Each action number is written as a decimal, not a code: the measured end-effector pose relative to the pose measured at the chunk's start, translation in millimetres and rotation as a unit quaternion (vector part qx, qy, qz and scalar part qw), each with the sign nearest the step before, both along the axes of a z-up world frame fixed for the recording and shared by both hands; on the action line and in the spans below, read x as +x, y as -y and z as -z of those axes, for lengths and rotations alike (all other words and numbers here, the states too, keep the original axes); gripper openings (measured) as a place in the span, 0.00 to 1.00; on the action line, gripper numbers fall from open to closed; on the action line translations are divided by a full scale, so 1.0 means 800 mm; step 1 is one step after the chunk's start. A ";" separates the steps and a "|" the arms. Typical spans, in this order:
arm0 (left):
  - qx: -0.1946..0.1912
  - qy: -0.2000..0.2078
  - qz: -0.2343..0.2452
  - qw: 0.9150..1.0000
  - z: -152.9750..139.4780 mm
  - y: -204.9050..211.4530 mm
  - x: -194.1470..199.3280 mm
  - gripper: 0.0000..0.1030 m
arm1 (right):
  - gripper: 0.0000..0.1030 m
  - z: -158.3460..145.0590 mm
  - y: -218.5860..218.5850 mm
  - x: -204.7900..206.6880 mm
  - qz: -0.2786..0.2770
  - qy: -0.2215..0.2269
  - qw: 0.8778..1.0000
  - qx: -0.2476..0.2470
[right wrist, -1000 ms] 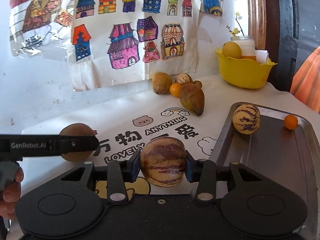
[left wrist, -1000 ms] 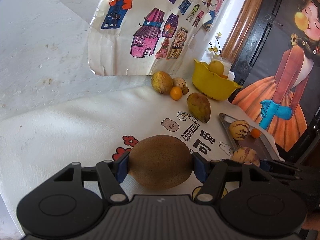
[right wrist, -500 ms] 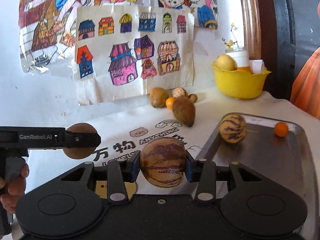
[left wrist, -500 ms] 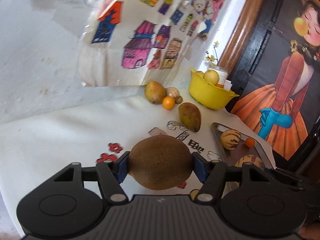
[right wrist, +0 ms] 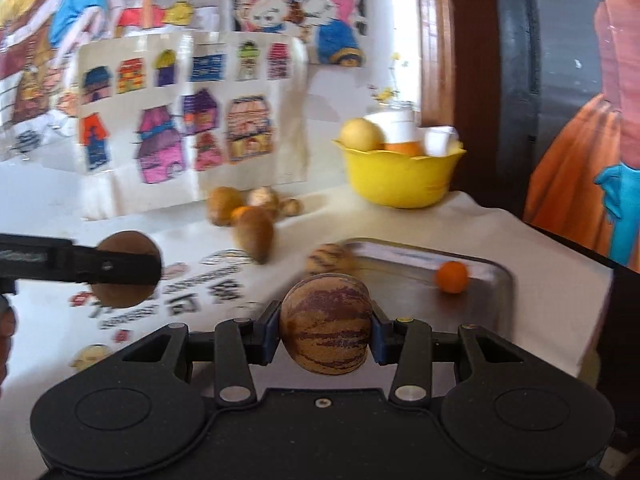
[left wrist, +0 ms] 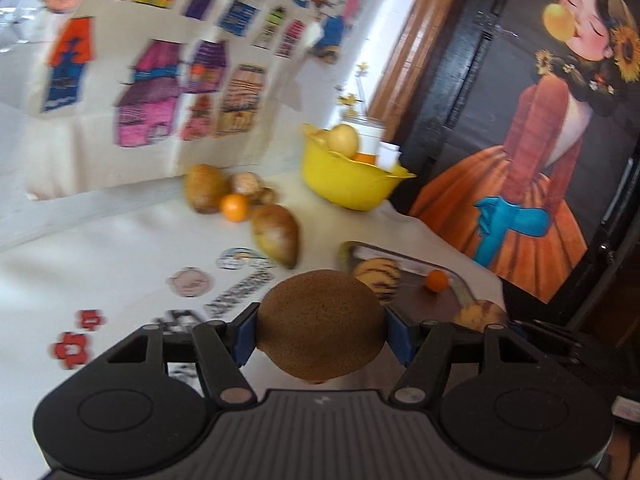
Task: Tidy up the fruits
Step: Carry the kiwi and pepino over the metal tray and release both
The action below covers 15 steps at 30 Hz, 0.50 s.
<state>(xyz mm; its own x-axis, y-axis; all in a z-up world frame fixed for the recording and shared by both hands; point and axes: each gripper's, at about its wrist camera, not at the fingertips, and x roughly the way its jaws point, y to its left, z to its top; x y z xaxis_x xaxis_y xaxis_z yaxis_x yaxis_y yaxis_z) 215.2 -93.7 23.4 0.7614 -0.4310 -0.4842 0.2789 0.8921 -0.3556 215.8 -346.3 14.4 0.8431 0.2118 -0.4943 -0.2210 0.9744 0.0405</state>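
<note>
1. Two fruits are gripped, one per tool. On the left, the left gripper (left wrist: 320, 338) pinches a brown fuzzy fruit (left wrist: 320, 324) between its blue pads (left wrist: 244, 338), the fruit sitting squarely between the fingertips above the white printed cloth (left wrist: 100, 264).
2. Far behind it, a cluster of loose fruit (left wrist: 236, 196) lies on the cloth near the wall drawings.
3. Right of that cluster stands a yellow bowl (right wrist: 400, 178) with fruit inside.
4. Nearer, the right gripper (right wrist: 325, 334) clamps a striped round fruit (right wrist: 325, 324) between its fingertips, at the near left corner of the metal tray (right wrist: 492, 280).
5. On that tray rest another striped fruit (right wrist: 330, 260) and, further right, a small orange (right wrist: 452, 277).
</note>
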 end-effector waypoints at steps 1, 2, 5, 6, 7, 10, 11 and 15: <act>-0.002 -0.001 0.006 1.000 0.001 0.008 0.002 0.66 | 0.43 0.001 0.009 0.005 0.006 -0.002 1.000 0.001; -0.003 -0.003 0.012 1.000 0.003 0.016 0.005 0.66 | 0.44 0.002 0.018 0.012 0.011 -0.005 1.000 0.002; 0.002 -0.002 0.025 1.000 0.006 0.040 0.013 0.66 | 0.44 0.007 0.038 0.031 0.026 -0.009 1.000 -0.004; 0.005 -0.004 0.031 1.000 0.007 0.047 0.016 0.66 | 0.44 0.010 0.044 0.037 0.030 -0.011 0.999 -0.007; 0.007 -0.005 0.036 0.999 0.009 0.053 0.019 0.66 | 0.44 0.012 0.049 0.044 0.033 -0.013 0.999 -0.008; 0.014 -0.005 0.050 0.999 0.012 0.072 0.026 0.66 | 0.44 0.020 0.059 0.065 0.042 -0.020 0.999 -0.012; 0.017 -0.004 0.054 0.998 0.013 0.077 0.028 0.66 | 0.44 0.022 0.061 0.071 0.043 -0.021 0.999 -0.013; 0.027 -0.008 0.068 0.997 0.019 0.093 0.035 0.67 | 0.44 0.029 0.068 0.091 0.049 -0.030 0.998 -0.010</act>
